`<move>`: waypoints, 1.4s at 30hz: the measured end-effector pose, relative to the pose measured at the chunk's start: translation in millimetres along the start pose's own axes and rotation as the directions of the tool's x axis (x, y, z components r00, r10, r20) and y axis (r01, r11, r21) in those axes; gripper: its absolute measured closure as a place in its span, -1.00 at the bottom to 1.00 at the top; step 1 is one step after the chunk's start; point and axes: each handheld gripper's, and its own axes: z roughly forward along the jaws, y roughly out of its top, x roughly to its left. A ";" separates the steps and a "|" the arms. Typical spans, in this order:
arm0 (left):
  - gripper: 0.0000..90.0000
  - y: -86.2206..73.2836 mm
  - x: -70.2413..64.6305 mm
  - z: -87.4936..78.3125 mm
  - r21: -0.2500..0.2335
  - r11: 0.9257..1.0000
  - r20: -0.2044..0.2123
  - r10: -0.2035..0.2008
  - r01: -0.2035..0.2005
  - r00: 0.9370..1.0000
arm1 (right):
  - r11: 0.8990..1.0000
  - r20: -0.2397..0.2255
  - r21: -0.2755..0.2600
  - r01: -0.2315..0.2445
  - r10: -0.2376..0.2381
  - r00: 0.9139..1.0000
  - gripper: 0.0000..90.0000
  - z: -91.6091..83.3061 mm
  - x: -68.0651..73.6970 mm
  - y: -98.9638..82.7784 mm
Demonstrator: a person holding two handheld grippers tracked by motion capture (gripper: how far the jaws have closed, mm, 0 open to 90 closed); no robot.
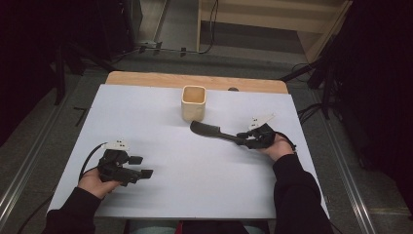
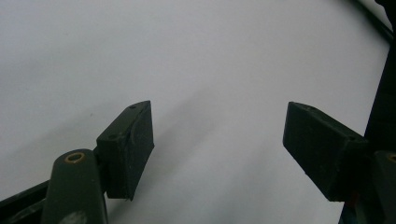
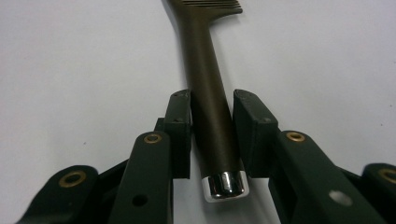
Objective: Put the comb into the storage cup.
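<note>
Seemingly light, stiff and slick, the dark brown plastic comb (image 3: 205, 93) lies near the cream cup (image 1: 194, 103); right claw (image 3: 212, 135) nearly closed around its handle, left claw (image 2: 219, 149) wide open, empty.

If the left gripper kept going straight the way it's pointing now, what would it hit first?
Most likely just the bare white table. The left gripper points rightward, jaws wide open with nothing between them; the comb and cup sit farther back, off its line.

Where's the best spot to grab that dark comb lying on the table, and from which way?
Grab the comb by its long round handle, near the shiny metal end cap, coming from that end along its length. The handle is straight and narrow, so it fits between the jaws. The right hand-held gripper already straddles it there; the toothed head looks awkward to pinch.
</note>
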 end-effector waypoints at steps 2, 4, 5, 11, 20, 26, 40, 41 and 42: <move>-0.44 0.2 -0.1 0.0 -0.001 1.000 0.000 -0.001 0.001 1.000 | 1.000 -0.009 0.000 0.008 -0.008 1.000 0.51 -0.4 0.3 -0.2; -0.44 0.2 -0.2 0.0 -0.002 1.000 0.001 -0.002 0.002 1.000 | 1.000 -0.027 0.000 0.016 -0.016 1.000 0.53 -0.8 0.7 -0.3; -0.44 0.2 -0.2 0.1 -0.002 1.000 0.000 -0.002 0.002 1.000 | 1.000 -0.036 -0.001 0.016 -0.016 0.999 0.54 -0.8 1.4 -0.3; -0.44 0.3 0.0 -0.2 -0.002 1.000 0.000 -0.001 0.001 1.000 | 1.000 -0.067 0.007 0.008 -0.008 0.998 0.56 -2.0 3.1 -0.5; -0.44 0.6 0.1 -0.1 -0.004 1.000 0.002 -0.001 0.001 1.000 | 1.000 -0.074 -0.010 -0.019 0.018 0.997 0.56 -14.5 1.6 -3.2; -0.44 0.6 0.3 -0.5 -0.005 1.000 0.001 -0.001 0.001 1.000 | 0.999 -0.090 -0.026 -0.035 0.033 0.995 0.56 -23.4 3.1 -1.6; -0.44 2.2 -0.1 0.4 -0.005 1.000 0.004 -0.001 0.001 1.000 | 0.995 -0.077 -0.073 -0.072 0.066 0.995 0.56 -63.5 14.5 -2.7; -0.44 2.3 -0.1 0.6 -0.005 1.000 0.004 -0.001 0.001 1.000 | 0.994 -0.071 -0.077 -0.073 0.067 0.995 0.56 -66.2 15.5 -3.0; -0.44 2.4 -0.2 0.9 -0.006 1.000 0.005 -0.001 0.001 1.000 | 0.994 -0.071 -0.082 -0.076 0.071 0.995 0.56 -68.6 17.0 -3.1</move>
